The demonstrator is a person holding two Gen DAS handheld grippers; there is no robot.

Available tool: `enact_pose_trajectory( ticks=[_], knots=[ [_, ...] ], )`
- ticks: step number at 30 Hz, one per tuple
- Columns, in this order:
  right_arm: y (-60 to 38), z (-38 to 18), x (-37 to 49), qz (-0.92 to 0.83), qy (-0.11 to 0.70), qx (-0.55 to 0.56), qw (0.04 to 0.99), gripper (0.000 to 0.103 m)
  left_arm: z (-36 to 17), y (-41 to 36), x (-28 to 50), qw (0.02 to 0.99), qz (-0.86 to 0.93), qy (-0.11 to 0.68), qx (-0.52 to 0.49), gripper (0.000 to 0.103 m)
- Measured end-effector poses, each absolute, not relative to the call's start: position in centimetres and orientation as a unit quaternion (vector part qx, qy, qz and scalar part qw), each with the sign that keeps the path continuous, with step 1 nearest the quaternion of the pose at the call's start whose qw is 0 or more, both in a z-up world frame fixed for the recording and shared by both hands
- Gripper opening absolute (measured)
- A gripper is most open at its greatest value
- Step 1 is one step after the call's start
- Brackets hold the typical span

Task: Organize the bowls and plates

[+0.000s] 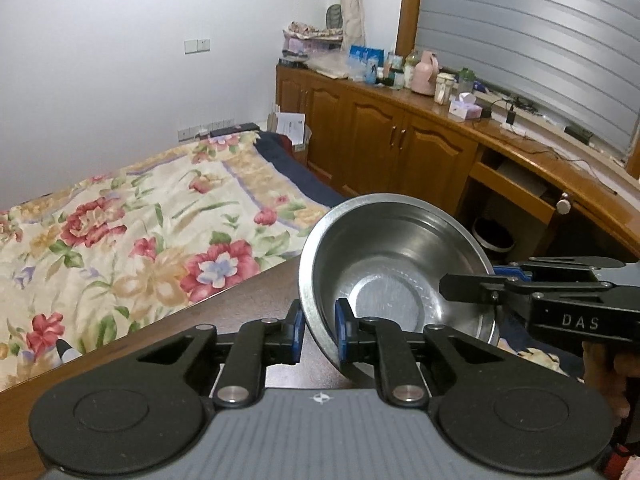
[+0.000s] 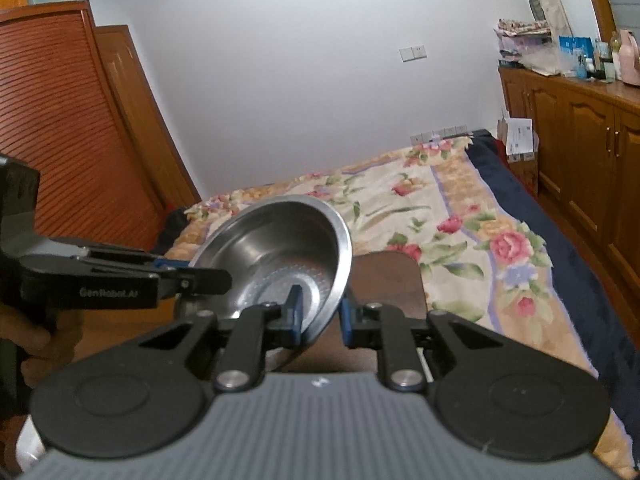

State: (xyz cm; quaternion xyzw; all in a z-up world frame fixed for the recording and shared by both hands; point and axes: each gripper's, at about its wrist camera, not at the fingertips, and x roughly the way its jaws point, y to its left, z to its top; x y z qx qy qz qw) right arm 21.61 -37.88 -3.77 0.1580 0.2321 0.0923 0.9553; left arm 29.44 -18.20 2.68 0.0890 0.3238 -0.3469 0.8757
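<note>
Left wrist view: left tongs [image 1: 317,330] clenched on the near-left rim of a steel bowl [image 1: 394,264], one blue pad [image 1: 296,330] outside the wall, the other inside. Bowl tilted, mouth facing the camera, held above the dark brown bench [image 1: 248,304], right of centre. Right tongs [image 1: 472,288] reaching in from the right, gripping the bowl's right rim; one finger across the inside, a blue pad just behind the rim. Floral bedspread [image 1: 140,232] on the bed beyond the bench, left and far. Wooden cabinets [image 1: 380,136] along the far right, top crowded with bottles, boxes and a pink jug [image 1: 426,72]. Roller blind [image 1: 520,40] above. Right wrist view: right tongs [image 2: 320,316] clamped on the bowl's [image 2: 276,248] right rim, left pad [image 2: 295,308] inside, right pad outside. Bowl tilted, centre-left, over the near end of the bench [image 2: 384,284]. Left tongs [image 2: 192,276] coming in from the left, closed on the bowl's left rim; hand [image 2: 36,340] on the handle at the near left edge. Slatted wooden wardrobe [image 2: 68,120] far left, bedspread [image 2: 440,220] centre and right, cabinets [image 2: 580,152] far right. Bowl off the bench, carried by both tongs at opposite rims.
</note>
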Motion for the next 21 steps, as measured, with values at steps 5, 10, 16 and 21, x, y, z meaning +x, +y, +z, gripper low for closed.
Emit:
enact_pose_trajectory(
  ticks=[5,10,16,21],
  knots=[
    [-37.3,-2.2,20.6,0.097,0.217,0.160,0.958,0.018,4.6,-16.8,27.6,0.883,-0.348,0.303,0.089,0.018],
    [-36.4,-0.6,19.5,0.101,0.201,0.149,0.963,0.017,5.9,-15.4,25.7,0.889,-0.346,0.287,0.086,0.018],
    [-35.2,0.7,18.1,0.107,0.188,0.133,0.967,0.016,6.8,-13.7,23.6,0.895,-0.344,0.274,0.081,0.018],
    [-34.2,1.2,17.1,0.112,0.185,0.125,0.968,0.016,7.1,-12.2,22.1,0.897,-0.342,0.270,0.078,0.018]
  ],
)
